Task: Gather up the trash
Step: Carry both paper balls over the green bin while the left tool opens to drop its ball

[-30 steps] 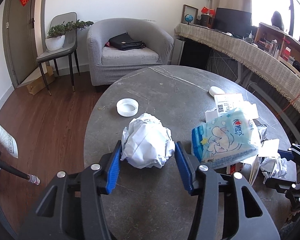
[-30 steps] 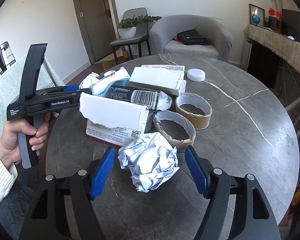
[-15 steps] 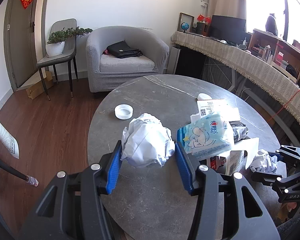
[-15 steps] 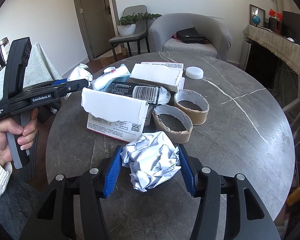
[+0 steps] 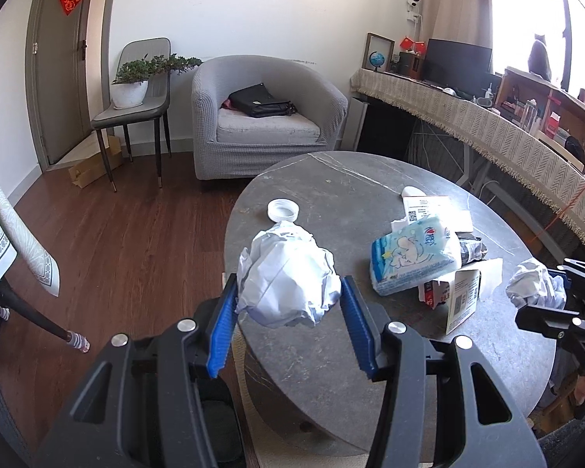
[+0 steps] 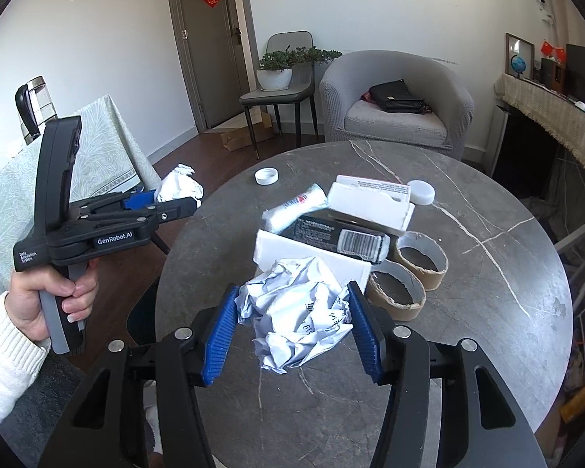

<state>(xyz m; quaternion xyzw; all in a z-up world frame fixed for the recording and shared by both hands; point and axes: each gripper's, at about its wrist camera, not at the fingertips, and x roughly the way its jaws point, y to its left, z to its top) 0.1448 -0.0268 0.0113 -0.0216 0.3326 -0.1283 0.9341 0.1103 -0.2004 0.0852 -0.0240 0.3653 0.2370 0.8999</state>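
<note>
Left wrist view: left tool (image 5: 288, 304) clamped on paper wad (image 5: 286, 279); right tool (image 6: 292, 323) likewise on printed wad (image 6: 296, 312); bin below mostly hidden.

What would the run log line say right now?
left gripper: shut on plain paper ball | right gripper: shut on printed paper ball | both off table

Left gripper (image 5: 288, 312) clamped on a crumpled paper ball (image 5: 286, 279), pointing toward 12 o'clock. Right gripper (image 6: 292, 325) likewise clamped on a printed paper wad (image 6: 296, 312).
</note>
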